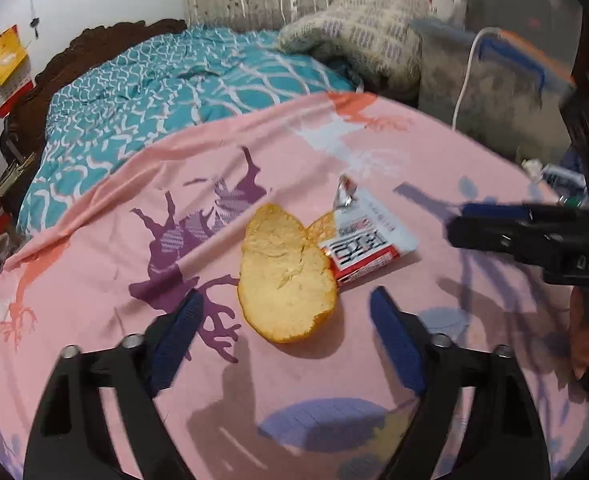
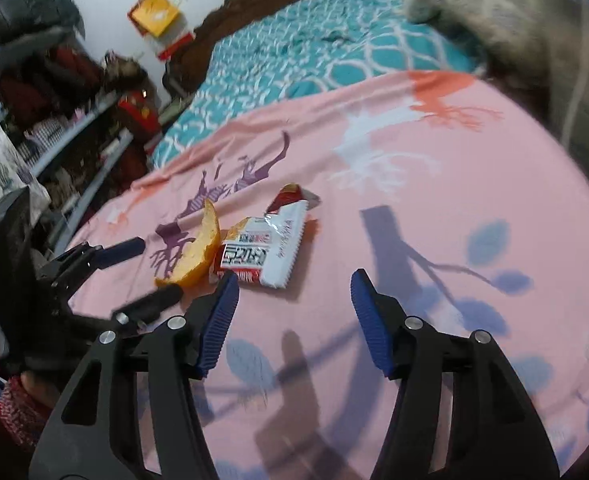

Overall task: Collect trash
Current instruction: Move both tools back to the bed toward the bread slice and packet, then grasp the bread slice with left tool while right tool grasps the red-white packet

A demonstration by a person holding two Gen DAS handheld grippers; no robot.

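Observation:
An orange peel (image 1: 284,276) lies pith-up on the pink bedsheet (image 1: 134,184), touching a torn red-and-white snack wrapper (image 1: 368,242). My left gripper (image 1: 286,304) is open and empty, its blue-padded fingers on either side of the peel's near end. My right gripper (image 2: 294,284) is open and empty, just short of the wrapper (image 2: 262,252), with the peel (image 2: 198,248) to its left. The right gripper also shows in the left wrist view (image 1: 494,228), right of the wrapper. The left gripper shows in the right wrist view (image 2: 142,272), beside the peel.
A teal patterned quilt (image 1: 154,92) and a grey knitted blanket (image 1: 366,36) lie beyond the pink sheet. A white cable (image 1: 464,80) hangs at the right by a grey box. Cluttered shelves (image 2: 66,120) stand left of the bed.

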